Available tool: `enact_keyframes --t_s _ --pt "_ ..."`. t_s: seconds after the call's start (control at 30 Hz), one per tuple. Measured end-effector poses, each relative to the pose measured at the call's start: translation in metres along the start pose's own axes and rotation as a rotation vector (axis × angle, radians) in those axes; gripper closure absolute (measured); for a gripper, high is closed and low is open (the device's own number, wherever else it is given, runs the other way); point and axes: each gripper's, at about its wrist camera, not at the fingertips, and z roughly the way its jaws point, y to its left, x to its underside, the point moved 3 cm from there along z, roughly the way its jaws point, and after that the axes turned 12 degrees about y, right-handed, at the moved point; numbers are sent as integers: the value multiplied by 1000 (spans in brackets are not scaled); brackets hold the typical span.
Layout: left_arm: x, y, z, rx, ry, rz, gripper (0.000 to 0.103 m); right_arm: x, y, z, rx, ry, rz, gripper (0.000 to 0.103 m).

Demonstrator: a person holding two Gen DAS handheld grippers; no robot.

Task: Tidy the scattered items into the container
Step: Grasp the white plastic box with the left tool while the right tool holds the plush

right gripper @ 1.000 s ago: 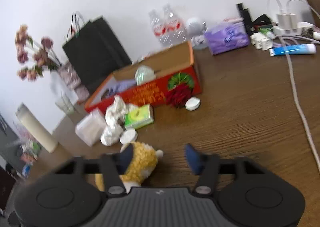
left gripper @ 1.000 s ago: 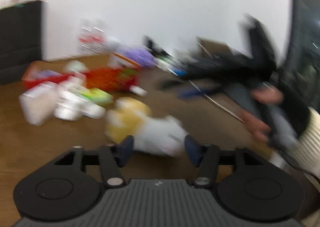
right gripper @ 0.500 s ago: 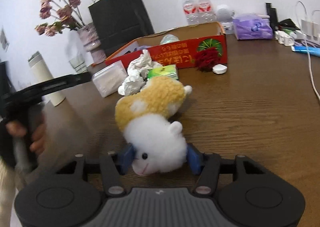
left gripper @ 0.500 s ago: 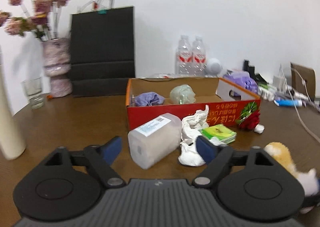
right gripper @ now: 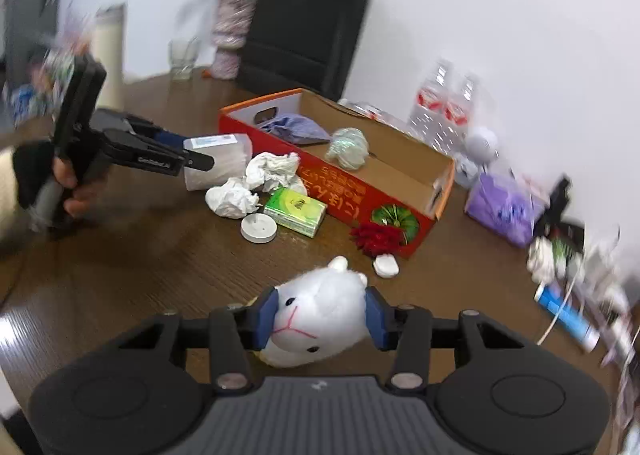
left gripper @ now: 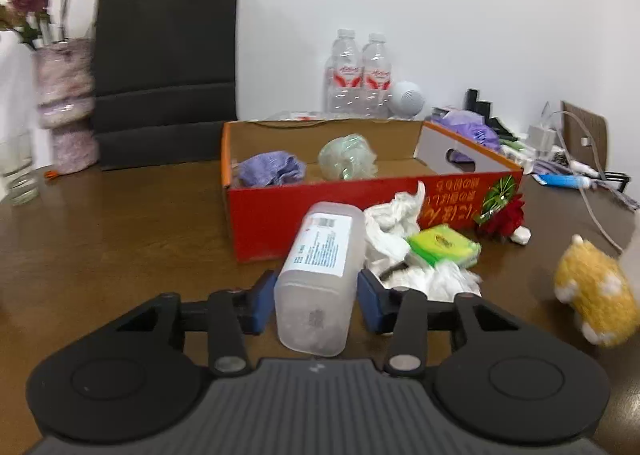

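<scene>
Black paper bag (left gripper: pixel 166 63) standing against the wall, vase of dried flowers (left gripper: pixel 66 103) sitting beside it, two water bottles (left gripper: pixel 360 73) standing behind the box, blue tube (left gripper: pixel 564 179) lying among cables, empty glass (right gripper: pixel 182 57) waiting near the vase.

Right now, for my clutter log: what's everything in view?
box: 1, red, table centre
cloth: 1, purple, in box
wrap: 1, pale green, in box
jar: 1, translucent, in left tongs
tissues: 2, white, before box
pack: 1, green, by tissues
disc: 1, white, by pack
flower: 1, red, at box corner
case: 1, white, by flower
plush: 1, white-yellow, in right tongs
bottles: 2, clear, behind box
bag: 1, black, back left
vase: 1, pinkish, left of bag
tongs: 2, black-blue, foreground
</scene>
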Motion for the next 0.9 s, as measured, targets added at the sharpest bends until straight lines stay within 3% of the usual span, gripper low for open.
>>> enact_keyframes --t_s 0.1,0.17,0.27,0.37,0.4,0.47,0.53,0.57,0.6,0.67,0.77,0.9 --pt "19 -12 -31 -106 -17 -47 60 -7 11 6 29 7 -91 58" --pt "31 -21 -55 -188 -40 -132 62 -6 16 7 36 -10 -127 58" --pt "50 -53 -85 -217 -112 -107 62 -7 18 9 32 -61 -99 56" --pt "57 -76 -93 -131 -123 -97 62 0 16 14 23 -151 30 50" --pt "58 -80 -92 -102 -125 -93 62 4 14 17 9 -183 105 42" --pt "58 -86 -89 -110 -122 -88 62 12 10 26 -1 -231 279 29" --pt "54 -90 -85 -109 -112 -87 62 21 12 33 26 -283 421 25" --pt "53 -91 -85 -96 -107 -91 62 25 13 35 19 -321 483 26" --pt "54 -93 -86 -88 -104 -91 62 28 14 38 8 -347 528 33" --pt "55 -95 -87 -86 -102 -80 62 29 15 49 -17 -351 558 59" --pt "59 -95 -91 -74 -99 -81 62 19 15 59 -65 -282 474 61" --pt "59 -91 -93 -67 -89 -105 62 -9 12 34 -41 -203 205 67"
